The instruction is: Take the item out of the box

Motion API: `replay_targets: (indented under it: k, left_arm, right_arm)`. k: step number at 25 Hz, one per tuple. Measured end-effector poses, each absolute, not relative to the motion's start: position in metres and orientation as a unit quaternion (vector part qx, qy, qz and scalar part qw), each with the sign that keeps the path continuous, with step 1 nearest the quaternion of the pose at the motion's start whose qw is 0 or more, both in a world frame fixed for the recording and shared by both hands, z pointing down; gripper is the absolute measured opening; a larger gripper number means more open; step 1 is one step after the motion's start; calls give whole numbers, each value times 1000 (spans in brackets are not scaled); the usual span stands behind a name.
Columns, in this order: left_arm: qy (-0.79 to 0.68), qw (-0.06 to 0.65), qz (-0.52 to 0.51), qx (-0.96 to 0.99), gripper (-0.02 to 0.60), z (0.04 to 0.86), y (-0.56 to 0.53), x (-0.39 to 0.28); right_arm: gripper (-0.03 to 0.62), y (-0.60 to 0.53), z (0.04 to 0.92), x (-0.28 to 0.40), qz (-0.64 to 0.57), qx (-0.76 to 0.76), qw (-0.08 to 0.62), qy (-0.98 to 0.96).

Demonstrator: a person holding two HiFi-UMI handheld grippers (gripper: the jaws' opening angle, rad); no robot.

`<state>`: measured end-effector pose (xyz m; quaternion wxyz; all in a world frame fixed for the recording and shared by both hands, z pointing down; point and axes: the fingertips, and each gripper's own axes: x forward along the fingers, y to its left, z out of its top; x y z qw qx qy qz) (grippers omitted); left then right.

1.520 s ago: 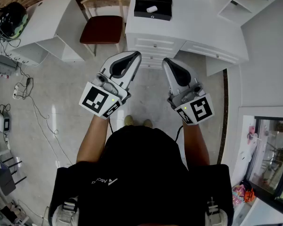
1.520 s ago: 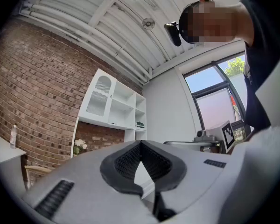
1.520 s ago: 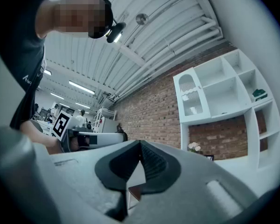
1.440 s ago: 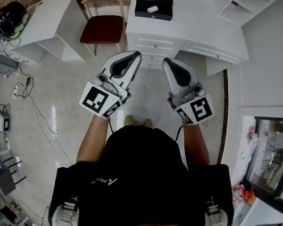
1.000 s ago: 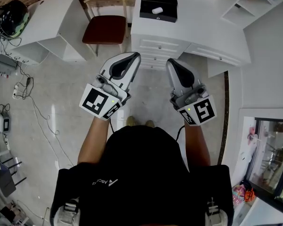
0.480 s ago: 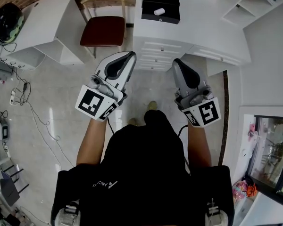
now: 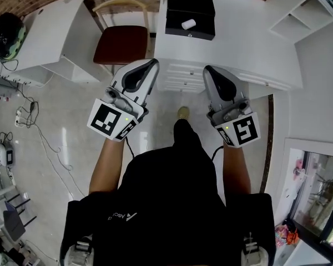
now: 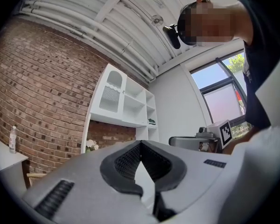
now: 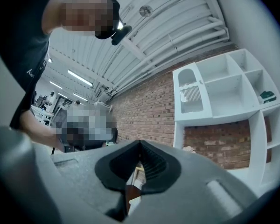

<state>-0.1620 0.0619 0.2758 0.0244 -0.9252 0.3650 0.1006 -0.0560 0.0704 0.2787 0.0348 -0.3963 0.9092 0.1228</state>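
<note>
A black open box [image 7: 190, 16] stands on the white desk [image 7: 238, 43] at the top of the head view. Inside it lies a small white cylinder-shaped item [image 7: 188, 24]. My left gripper [image 7: 153, 64] hangs over the floor in front of the desk's drawers, short of the box, jaws shut and empty. My right gripper [image 7: 208, 70] is beside it at the same height, also shut and empty. In the left gripper view the left gripper [image 8: 141, 144] points up at the brick wall and shelves; in the right gripper view the right gripper [image 9: 140, 144] does the same. Neither gripper view shows the box.
A wooden chair with a dark red seat [image 7: 121, 43] stands left of the desk. A second white table [image 7: 39, 32] with a dark helmet-like object [image 7: 5, 35] is at far left. Cables [image 7: 30, 115] trail on the floor. White shelves [image 7: 308, 15] stand at right.
The person has stepped forward toward the desk, so the box and desk sit lower and nearer in the head view. Both grippers stay shut and level.
</note>
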Motion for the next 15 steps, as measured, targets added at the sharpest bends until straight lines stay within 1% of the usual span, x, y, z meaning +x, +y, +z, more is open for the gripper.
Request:
replay_targets:
  k: [8, 15]
  left_arm:
    - [381, 23, 67, -922, -2, 284, -65, -110]
    - [397, 22, 8, -918, -2, 308, -169, -68]
  right_arm:
    - [0, -51, 282, -3, 124, -378, 26, 917]
    - [0, -145, 294, 30, 109, -347, 14, 931]
